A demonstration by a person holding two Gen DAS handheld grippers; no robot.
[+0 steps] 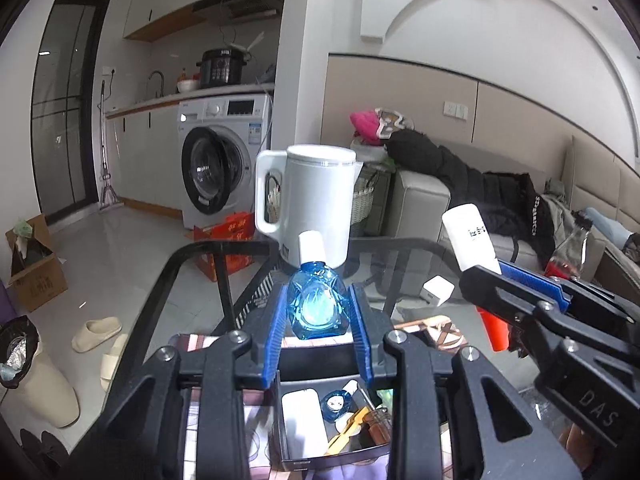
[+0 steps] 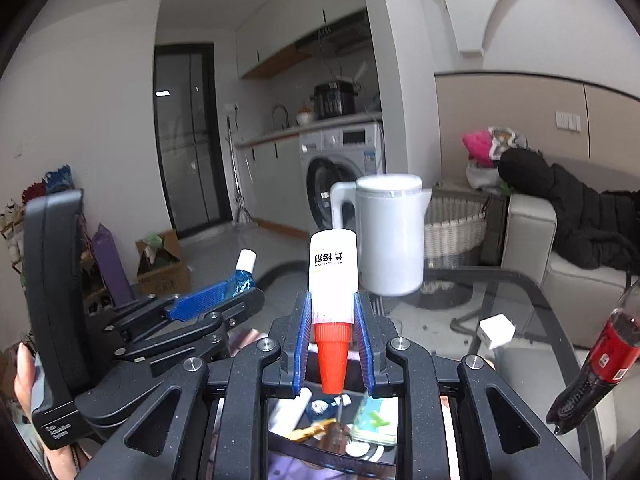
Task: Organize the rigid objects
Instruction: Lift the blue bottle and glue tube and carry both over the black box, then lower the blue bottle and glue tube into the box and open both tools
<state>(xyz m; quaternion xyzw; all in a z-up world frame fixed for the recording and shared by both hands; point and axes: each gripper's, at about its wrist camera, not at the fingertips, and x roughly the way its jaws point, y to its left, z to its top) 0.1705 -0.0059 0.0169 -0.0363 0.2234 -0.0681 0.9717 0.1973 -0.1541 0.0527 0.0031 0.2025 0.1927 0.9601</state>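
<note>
A glass worktop with a dark frame stood in a small flat, a washing machine under the kitchen counter behind it and a grey sofa heaped with dark clothes to one side. A white kettle stood at the worktop's far edge, near a small white cube and a tilted cola bottle. Above a black tray of mixed small items, the left gripper held its jaws closed on a blue bottle with a white cap, while the right gripper clamped a white tube, its red cap pointing back toward the camera. Both grippers hung side by side, partly blocking the tray.
</note>
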